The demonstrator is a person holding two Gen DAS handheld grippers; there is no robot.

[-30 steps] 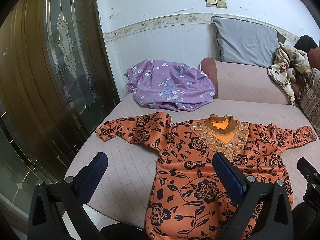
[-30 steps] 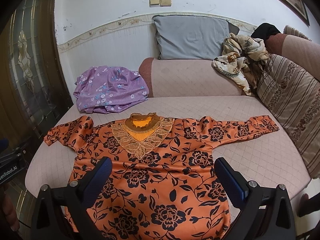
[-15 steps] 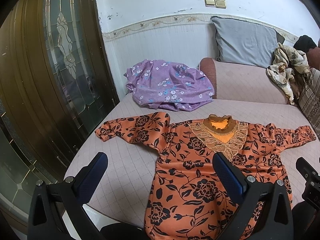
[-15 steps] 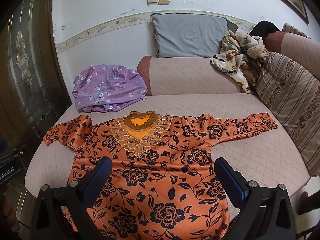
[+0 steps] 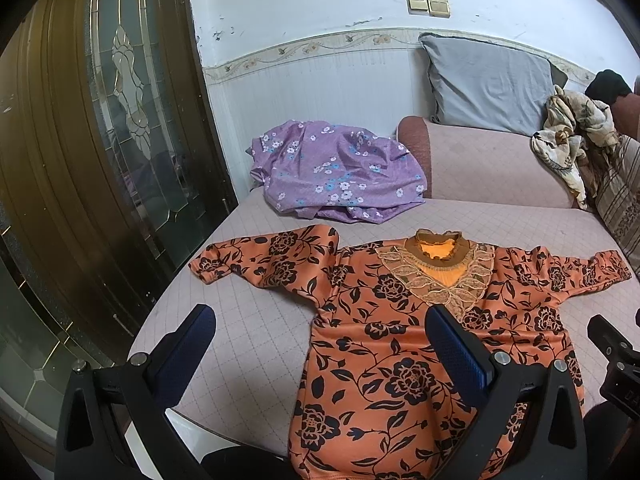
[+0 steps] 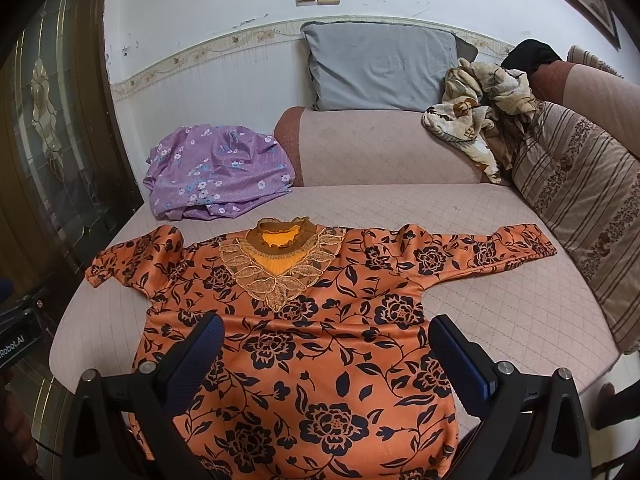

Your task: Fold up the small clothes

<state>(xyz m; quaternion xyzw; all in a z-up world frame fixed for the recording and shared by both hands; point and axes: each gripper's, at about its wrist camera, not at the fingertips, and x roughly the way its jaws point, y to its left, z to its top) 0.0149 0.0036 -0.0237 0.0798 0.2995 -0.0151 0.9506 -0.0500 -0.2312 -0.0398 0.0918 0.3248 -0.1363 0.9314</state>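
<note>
Orange long-sleeved blouse with black flower print (image 6: 304,344) spread flat on the pink quilted sofa seat (image 6: 460,208).
Left gripper (image 5: 320,344) and right gripper (image 6: 326,346) both hover above it, jaws apart, holding nothing; a crumpled purple floral garment (image 6: 212,172) lies at 11 o'clock.

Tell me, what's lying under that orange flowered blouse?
The orange blouse lies spread flat on a pink quilted sofa cushion, which shows all around it. Whatever sits directly beneath the fabric is covered from view.
</note>
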